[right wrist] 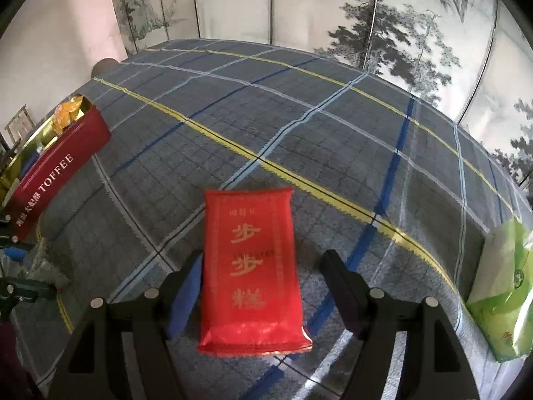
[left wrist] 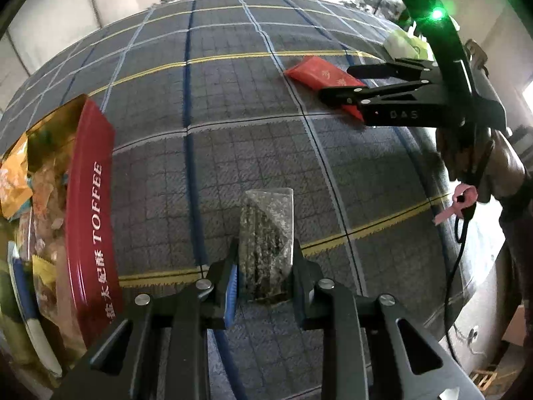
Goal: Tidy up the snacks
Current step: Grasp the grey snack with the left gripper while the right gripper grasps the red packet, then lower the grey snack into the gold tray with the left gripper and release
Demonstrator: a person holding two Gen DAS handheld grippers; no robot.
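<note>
Left gripper (left wrist: 265,266) straddles one clear seaweed packet (left wrist: 266,233), fingers near its sides; contact cannot be told. Right gripper (right wrist: 263,283) spread wide around one red packet (right wrist: 253,273), gaps both sides. One red toffee tin (right wrist: 56,166) at 9 o'clock, holding several wrapped snacks. One green packet (right wrist: 499,293) at 3 o'clock. Plaid cloth (right wrist: 299,116) covers the table; painted folding screen (right wrist: 383,16) at 12 o'clock.

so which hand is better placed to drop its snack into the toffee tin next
Left. The left gripper already brackets the seaweed packet, right beside the open toffee tin. The right gripper straddles the red packet, farther from it.
</note>
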